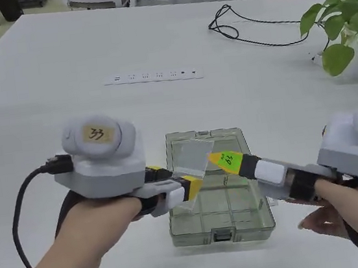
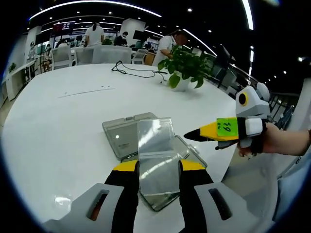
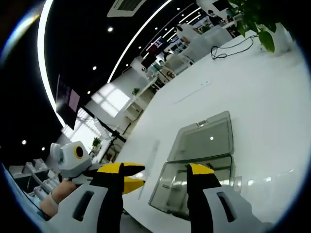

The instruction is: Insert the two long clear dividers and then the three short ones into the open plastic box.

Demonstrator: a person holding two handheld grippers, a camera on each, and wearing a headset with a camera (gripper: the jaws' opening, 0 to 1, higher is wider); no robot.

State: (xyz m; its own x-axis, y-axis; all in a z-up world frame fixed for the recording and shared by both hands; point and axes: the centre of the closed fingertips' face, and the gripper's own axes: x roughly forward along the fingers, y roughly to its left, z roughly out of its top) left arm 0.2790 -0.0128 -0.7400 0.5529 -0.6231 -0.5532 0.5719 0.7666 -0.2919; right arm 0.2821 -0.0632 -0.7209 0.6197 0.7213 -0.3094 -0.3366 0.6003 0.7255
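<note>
The left gripper (image 1: 175, 179) has its jaws clamped on the lower end of one clear divider (image 1: 192, 162). In the head view the sheet stands up from them and leans toward 1 o'clock. It hangs over the left side of the open box (image 1: 220, 227). The box sits on the bench (image 1: 60, 70) with its long axis running 12 to 6 and its lid (image 1: 228, 138) laid back at 12.

The right gripper (image 1: 225, 161) has its jaws apart and empty in its own view. It points at the divider's free edge from 3 o'clock, just beside it.

The box lies directly beneath the held sheet, so the left gripper is the better placed to lower it. Through the clear plastic it is hard to tell whether this divider is a long or a short one.
</note>
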